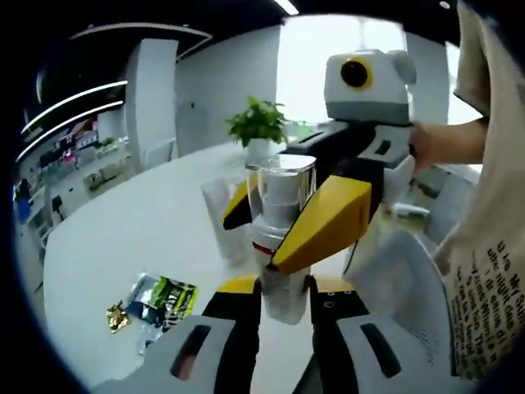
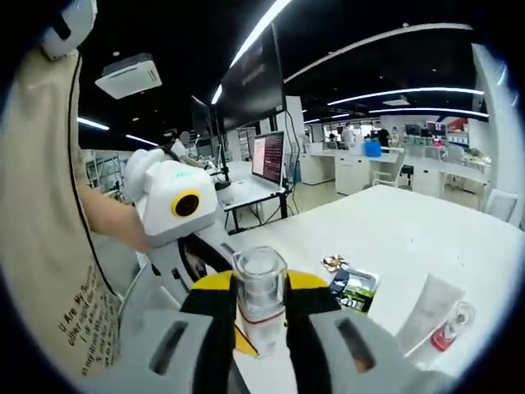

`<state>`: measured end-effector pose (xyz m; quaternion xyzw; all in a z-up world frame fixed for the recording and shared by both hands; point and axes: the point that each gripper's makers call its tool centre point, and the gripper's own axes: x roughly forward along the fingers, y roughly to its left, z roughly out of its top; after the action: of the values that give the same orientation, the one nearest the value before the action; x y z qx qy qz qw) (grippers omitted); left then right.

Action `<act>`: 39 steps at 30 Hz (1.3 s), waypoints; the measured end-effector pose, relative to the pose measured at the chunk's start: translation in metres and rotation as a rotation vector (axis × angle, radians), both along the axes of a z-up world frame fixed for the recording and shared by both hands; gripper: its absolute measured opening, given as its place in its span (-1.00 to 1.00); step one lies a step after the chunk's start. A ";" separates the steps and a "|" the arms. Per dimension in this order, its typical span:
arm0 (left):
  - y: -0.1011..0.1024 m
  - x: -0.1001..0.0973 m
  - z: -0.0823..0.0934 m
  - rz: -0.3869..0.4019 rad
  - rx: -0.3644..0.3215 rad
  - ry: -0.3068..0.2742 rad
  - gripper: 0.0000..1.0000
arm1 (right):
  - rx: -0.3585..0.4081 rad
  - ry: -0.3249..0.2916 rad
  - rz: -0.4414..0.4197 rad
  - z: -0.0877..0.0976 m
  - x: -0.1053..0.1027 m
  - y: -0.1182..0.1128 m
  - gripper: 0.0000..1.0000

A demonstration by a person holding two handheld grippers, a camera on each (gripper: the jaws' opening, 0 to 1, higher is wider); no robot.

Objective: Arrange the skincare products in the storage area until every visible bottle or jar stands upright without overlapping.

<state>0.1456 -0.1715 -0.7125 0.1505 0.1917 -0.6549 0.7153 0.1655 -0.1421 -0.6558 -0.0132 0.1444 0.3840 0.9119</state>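
In the left gripper view, a shiny snack packet (image 1: 164,300) lies flat on the white tabletop (image 1: 123,238), off to the left. In the middle, a clear bottle (image 1: 280,213) with a see-through cap and a white inside is held up in the air. The left claw (image 1: 283,291) is clamped on the bottle's lower part. The right claw (image 1: 287,217) comes in from the right, and its yellow jaws sit on both sides of the bottle's upper part. It looks clamped on the bottle too. A small green plant (image 1: 258,123) stands far back on the tabletop.

In the right gripper view, the same bottle (image 2: 260,300) stands up between the jaws of the right claw (image 2: 261,316). To the right, the packet (image 2: 353,287) lies on the tabletop (image 2: 410,238). Further right, a white tube (image 2: 426,312) lies on its side, and a small clear bottle with a red band (image 2: 449,327) lies next to it.

The held bottle looks hard, smooth and light. It could slip, and it might crack if dropped. A hold around the middle of its body seems safest. The tabletop has lots of open room to set it down. It should stay away from the packet, the tube and the tabletop's edge.
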 end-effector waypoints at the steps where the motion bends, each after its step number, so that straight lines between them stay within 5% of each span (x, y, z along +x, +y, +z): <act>1: -0.001 0.001 -0.005 -0.001 0.004 -0.001 -0.61 | 0.000 0.003 -0.001 -0.003 0.000 -0.001 -0.57; 20: -0.015 -0.003 -0.076 -0.009 0.118 0.015 -0.60 | -0.055 0.103 -0.040 -0.076 -0.003 -0.018 -0.57; 39: -0.026 -0.001 -0.121 -0.028 0.164 0.003 -0.59 | -0.142 0.132 -0.045 -0.124 -0.001 -0.027 -0.57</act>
<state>0.1443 -0.1972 -0.8337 0.2100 0.2435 -0.6472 0.6912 0.1646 -0.1695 -0.7795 -0.0490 0.2312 0.3521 0.9056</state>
